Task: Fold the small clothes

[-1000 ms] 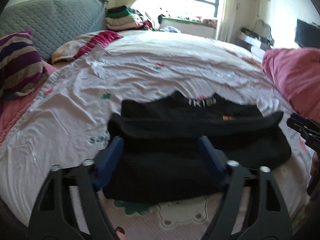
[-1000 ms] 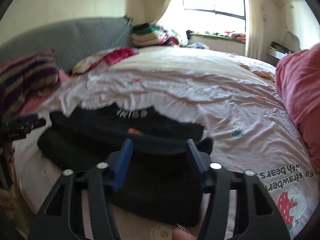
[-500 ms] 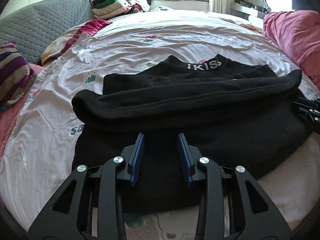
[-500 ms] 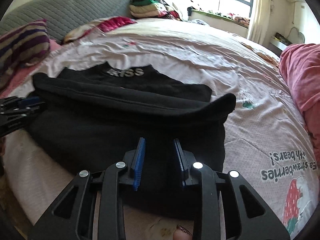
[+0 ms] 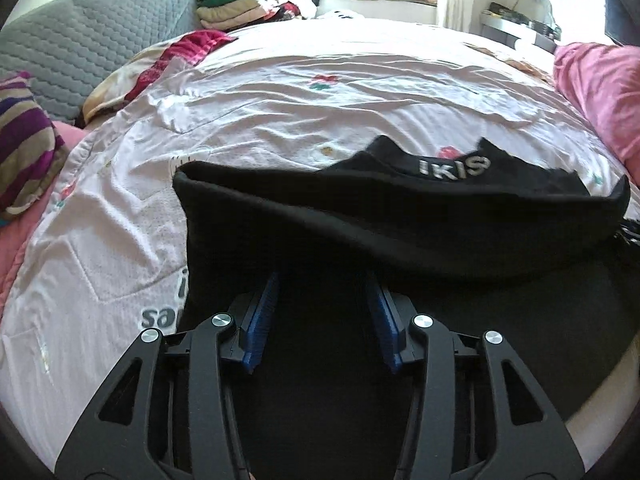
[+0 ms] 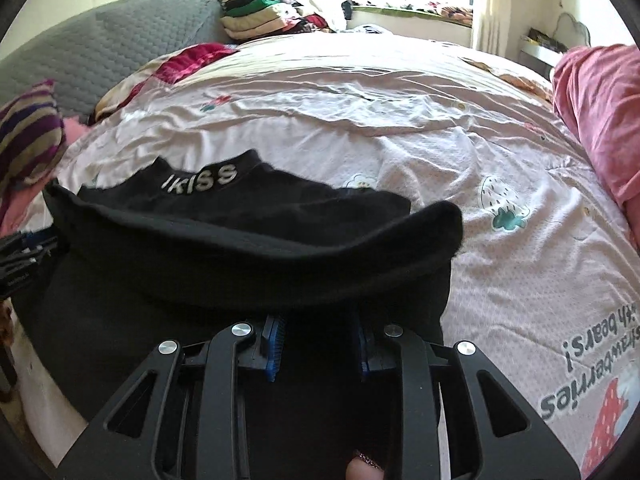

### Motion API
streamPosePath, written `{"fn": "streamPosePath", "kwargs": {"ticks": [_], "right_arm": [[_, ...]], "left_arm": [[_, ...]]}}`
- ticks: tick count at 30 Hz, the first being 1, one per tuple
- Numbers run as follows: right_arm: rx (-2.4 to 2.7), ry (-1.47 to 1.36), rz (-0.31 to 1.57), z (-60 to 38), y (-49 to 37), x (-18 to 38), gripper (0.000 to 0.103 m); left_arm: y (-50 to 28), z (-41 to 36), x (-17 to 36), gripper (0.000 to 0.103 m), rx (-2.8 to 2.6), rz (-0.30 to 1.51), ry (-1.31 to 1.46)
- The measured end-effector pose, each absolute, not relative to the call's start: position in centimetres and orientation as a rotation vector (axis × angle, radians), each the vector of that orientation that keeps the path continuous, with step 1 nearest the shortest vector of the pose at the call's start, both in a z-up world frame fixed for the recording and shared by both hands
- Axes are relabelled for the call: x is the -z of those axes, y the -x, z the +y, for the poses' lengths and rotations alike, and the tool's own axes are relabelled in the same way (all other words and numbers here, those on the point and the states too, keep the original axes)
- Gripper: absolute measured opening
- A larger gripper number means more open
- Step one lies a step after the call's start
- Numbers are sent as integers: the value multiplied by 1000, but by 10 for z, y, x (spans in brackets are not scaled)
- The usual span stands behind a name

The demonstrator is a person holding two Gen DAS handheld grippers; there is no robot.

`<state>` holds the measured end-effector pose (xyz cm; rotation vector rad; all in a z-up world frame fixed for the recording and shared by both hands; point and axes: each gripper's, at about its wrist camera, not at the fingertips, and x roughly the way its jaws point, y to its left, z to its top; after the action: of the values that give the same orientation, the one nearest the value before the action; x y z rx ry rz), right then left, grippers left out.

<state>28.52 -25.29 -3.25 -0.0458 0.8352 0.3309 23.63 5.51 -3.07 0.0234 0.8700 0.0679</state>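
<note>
With black fabric seen between the partly spread jaws of left gripper and right gripper, pinch cannot be confirmed, so the black top could slip and its fold sag unevenly.

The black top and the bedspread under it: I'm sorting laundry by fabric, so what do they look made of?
Black top: probably a thick fleece or soft knit; matte, fuzzy edges, plump rolled fold. Bedspread: likely thin printed cotton or a blend; matte, finely creased, with a dimpled weave.

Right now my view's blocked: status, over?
Left gripper just opening, right gripper just closing, black top between both. Top half-folded on bed. Nothing blocking.
</note>
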Motion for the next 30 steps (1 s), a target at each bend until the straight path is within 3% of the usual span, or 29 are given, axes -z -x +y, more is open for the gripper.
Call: {"fn": "streamPosePath", "kwargs": {"ticks": [8,12,16,24,26,28,30], "right_arm": [[-238,15,817,-267,-300,25,25],[-183,-13,819,-286,-306,23,28],[-178,-45,850,-303,-313,25,37],[-234,-66,880,-303,-320,32,42],[-259,-85,885,-303,-320,32,36],[-285,-111,891,-302,-320,32,18],[-289,-114,889,-301,-320,30,9]], "left_arm": [[-255,81,26,39,-103,874,52],[-259,102,20,54,-145,853,105],[-262,124,20,62,-182,851,174],[-268,137,33,68,-149,879,220],[-268,136,34,64,-135,871,216],[-267,133,34,41,-112,862,214],[-266,130,33,20,-92,856,206]]}}
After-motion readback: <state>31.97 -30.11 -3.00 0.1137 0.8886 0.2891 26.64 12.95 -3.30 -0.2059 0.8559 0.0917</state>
